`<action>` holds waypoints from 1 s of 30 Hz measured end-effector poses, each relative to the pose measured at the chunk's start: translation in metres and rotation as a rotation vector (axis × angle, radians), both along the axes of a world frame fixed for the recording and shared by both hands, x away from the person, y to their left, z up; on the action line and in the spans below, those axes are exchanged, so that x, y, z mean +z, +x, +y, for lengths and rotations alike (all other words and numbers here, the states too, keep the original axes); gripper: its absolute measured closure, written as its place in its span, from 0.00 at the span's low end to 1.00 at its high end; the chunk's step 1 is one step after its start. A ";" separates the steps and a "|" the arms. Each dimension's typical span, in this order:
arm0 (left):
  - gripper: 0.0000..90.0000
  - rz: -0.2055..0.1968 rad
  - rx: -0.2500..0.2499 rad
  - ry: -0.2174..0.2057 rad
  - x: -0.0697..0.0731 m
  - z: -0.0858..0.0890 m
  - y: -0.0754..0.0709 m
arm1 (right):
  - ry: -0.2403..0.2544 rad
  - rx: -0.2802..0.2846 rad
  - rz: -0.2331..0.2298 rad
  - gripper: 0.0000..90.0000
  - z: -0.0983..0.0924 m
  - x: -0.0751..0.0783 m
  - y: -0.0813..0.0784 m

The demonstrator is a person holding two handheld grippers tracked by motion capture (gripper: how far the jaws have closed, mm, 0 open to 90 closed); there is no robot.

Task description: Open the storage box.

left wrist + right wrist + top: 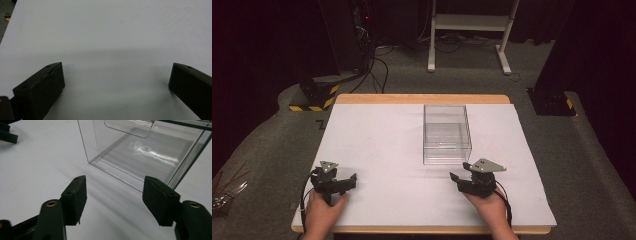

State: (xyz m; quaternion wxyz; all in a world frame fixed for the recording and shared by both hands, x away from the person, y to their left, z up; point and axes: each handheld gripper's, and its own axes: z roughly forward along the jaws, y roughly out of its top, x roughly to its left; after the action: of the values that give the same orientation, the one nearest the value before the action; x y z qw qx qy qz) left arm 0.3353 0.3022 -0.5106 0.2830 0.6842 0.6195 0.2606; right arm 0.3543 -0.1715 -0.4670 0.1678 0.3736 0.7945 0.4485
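Right gripper view shows the clear box [150, 152] just ahead of the right hand-held gripper [115, 192], whose jaws stand apart and empty, so it should approach level and centred, while the left hand-held gripper [116, 75] rests open.

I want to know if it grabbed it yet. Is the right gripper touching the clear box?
Apart. In the right gripper view, white table shows between the right gripper and the clear box; its jaws stand open with nothing between them.

Each black gripper [353, 180] carries a grey three-cornered plate, brass-ringed screw holes and a black cable.
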 end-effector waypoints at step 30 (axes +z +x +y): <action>0.00 0.001 -0.001 0.000 0.000 0.000 0.000 | 0.159 0.024 0.017 0.66 -0.004 0.009 0.045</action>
State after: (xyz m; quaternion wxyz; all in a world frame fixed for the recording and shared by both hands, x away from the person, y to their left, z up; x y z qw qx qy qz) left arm 0.3352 0.3023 -0.5105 0.2828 0.6846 0.6195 0.2601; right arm 0.3989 -0.1750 -0.4576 0.1254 0.3798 0.7622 0.5090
